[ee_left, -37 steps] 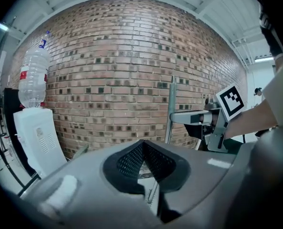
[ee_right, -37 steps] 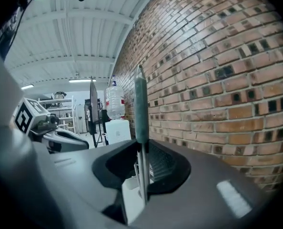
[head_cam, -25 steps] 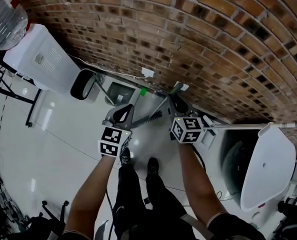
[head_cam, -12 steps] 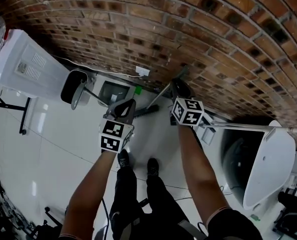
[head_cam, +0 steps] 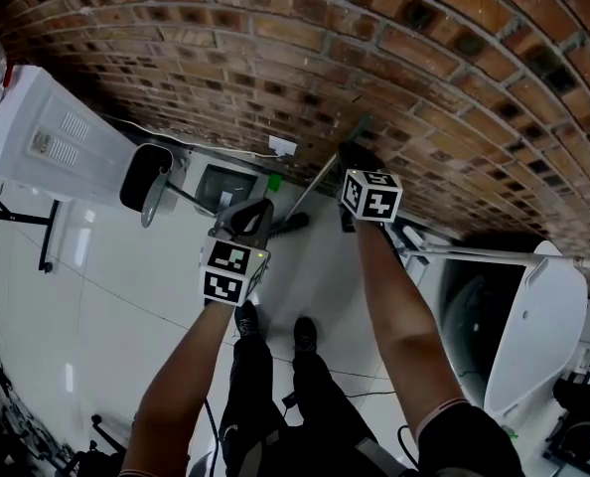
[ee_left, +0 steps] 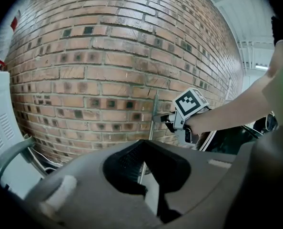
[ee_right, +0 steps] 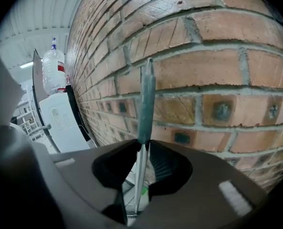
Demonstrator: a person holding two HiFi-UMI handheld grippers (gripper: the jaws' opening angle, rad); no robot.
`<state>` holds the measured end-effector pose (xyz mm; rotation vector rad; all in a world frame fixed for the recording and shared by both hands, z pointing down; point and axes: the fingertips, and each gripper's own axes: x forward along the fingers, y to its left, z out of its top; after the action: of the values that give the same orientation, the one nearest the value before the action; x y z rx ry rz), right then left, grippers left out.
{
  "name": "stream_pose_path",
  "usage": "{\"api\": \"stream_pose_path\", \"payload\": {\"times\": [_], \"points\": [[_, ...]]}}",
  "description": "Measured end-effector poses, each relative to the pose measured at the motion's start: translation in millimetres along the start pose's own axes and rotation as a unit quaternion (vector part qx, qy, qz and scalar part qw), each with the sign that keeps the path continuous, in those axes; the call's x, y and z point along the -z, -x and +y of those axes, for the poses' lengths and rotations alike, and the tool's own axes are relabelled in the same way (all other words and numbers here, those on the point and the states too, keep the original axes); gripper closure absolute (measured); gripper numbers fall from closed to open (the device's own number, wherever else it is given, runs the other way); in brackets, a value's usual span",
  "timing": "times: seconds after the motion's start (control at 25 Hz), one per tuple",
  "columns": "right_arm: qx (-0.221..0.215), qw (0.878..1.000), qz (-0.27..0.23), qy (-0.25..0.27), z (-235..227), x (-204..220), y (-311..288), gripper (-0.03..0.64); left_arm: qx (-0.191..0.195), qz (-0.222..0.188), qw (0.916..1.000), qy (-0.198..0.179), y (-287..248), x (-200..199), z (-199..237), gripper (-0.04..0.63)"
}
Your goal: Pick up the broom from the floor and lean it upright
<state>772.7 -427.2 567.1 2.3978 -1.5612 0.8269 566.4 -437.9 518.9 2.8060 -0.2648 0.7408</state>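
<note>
Right gripper (ee_right: 143,147) was found clenched on the broom (ee_right: 146,99); the thin metal shaft was seen pinched between its two jaws, and the grey-green grip at the handle's top was observed rising just above them. The broom was noted standing nearly upright before the brick wall (head_cam: 394,58); its dark head (head_cam: 287,224) was seen low down at the white floor (head_cam: 126,296), close to the foot of the wall, and the handle was seen tilted towards the brickwork. Whether the top of the handle was touching the wall could not be determined from any view.

Left gripper (ee_left: 142,144) was recorded with its jaws drawn together and nothing held between them; it was seen apart from the broom, to the left of the shaft and lower than the right gripper; the shaft was only visible beyond its jaws. A white water dispenser (head_cam: 47,132) with a bottle on top was noted against the wall, well to the left of the broom.
</note>
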Motion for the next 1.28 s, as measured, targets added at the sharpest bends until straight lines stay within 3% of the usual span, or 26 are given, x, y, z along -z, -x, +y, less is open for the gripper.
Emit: {"api": "stream_pose_path", "payload": {"times": [0.2,0.4,0.52,0.64,0.72,0.84,1.0,1.28], "points": [[-0.013,1.0,0.023,-0.01,-2.2,-1.3,-9.6,0.527,-0.003,0.004,1.0,0.003,6.2,1.4,2.6,0.595],[-0.026,0.999,0.029,-0.017,-0.2,-4.4,-10.2,0.382,-0.007,0.007,1.0,0.001,9.9,-0.8,6.8,0.595],[-0.024,0.999,0.028,-0.009,-0.6,-3.8,1.6,0.339,-0.007,0.003,1.0,-0.001,10.9,-7.3,5.9,0.595],[-0.034,0.999,0.006,0.002,5.1,-12.4,26.6,0.339,-0.008,0.0,1.0,0.0,13.5,-13.4,2.7,0.595],[-0.052,0.998,-0.018,0.018,16.2,-26.5,48.2,0.374,-0.008,-0.007,0.9999,0.001,17.4,-21.0,-0.6,0.595],[-0.084,0.994,-0.058,0.049,39.6,-56.0,89.4,0.52,-0.004,-0.024,0.9997,0.003,30.1,-41.3,-11.0,0.595],[-0.113,0.987,-0.092,0.069,67.4,-85.1,160.5,0.614,0.006,-0.045,0.999,0.008,62.7,-68.3,-44.1,0.595],[-0.168,0.968,-0.162,0.096,109.8,-139.7,269.8,0.617,-0.004,-0.096,0.9953,-0.015,136.4,-122.8,-85.0,0.595]]}}
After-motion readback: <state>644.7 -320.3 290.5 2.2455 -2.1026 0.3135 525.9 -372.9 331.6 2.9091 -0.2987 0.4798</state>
